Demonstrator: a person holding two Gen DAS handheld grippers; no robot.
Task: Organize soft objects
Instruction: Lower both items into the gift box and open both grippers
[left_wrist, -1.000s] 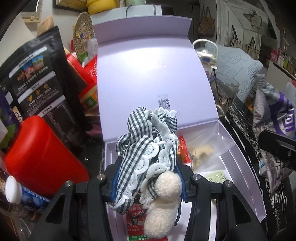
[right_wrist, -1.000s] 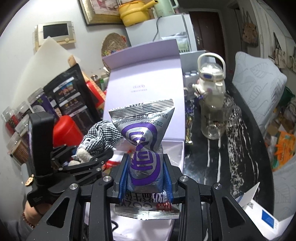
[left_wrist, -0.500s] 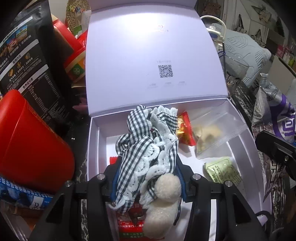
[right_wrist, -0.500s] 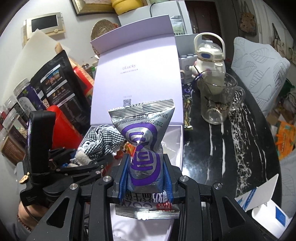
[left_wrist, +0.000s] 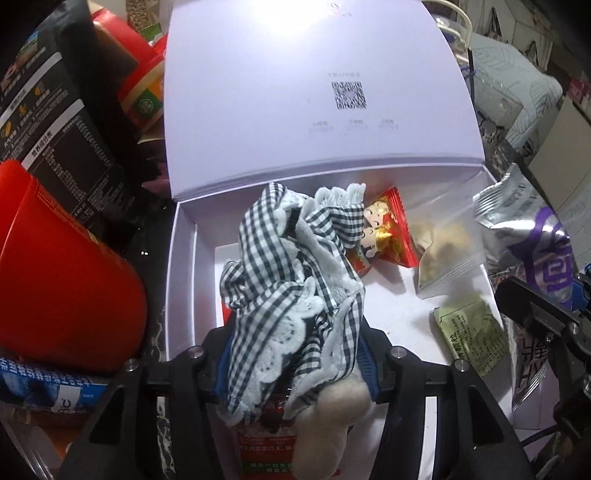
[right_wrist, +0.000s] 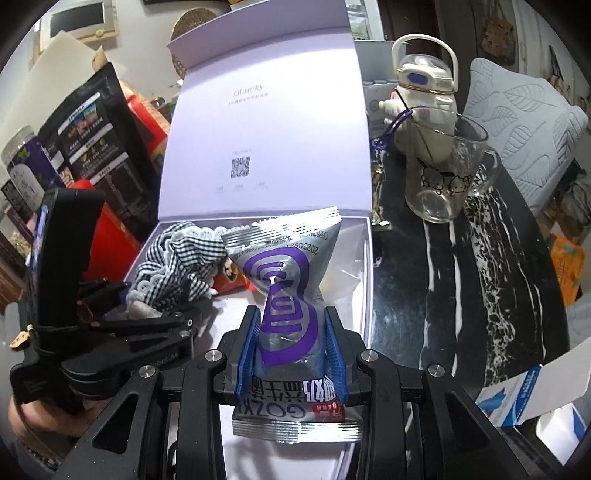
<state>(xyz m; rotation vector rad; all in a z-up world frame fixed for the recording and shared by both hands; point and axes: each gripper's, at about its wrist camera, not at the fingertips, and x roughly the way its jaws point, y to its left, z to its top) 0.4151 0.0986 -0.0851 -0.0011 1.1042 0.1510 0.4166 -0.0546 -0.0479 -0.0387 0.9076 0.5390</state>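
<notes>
Over the open lilac box (left_wrist: 184, 280), my left claw (left_wrist: 295, 354) is opening around the gingham cloth (left_wrist: 291, 280); my right claw (right_wrist: 291, 347) pinches the silver snack bag (right_wrist: 284, 291). Next, I judge: release both inside.

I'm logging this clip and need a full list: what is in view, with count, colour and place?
Box: 1, lilac, lid up, centre.
Checked cloth: 1, black-white, between left gripper's opening jaws, over box.
Silver packet: 1, silver-purple, in right gripper.
Red sachet: 1, in box.
Clear bag: 1, in box.
Green sachet: 1, in box.
Red tub: 1, left of box.
Black pouch: 1, behind tub.
Glass mug: 1, clear, right of box.
Bottle: 1, cream, behind mug.
Left gripper: black.
Right gripper: black.
</notes>
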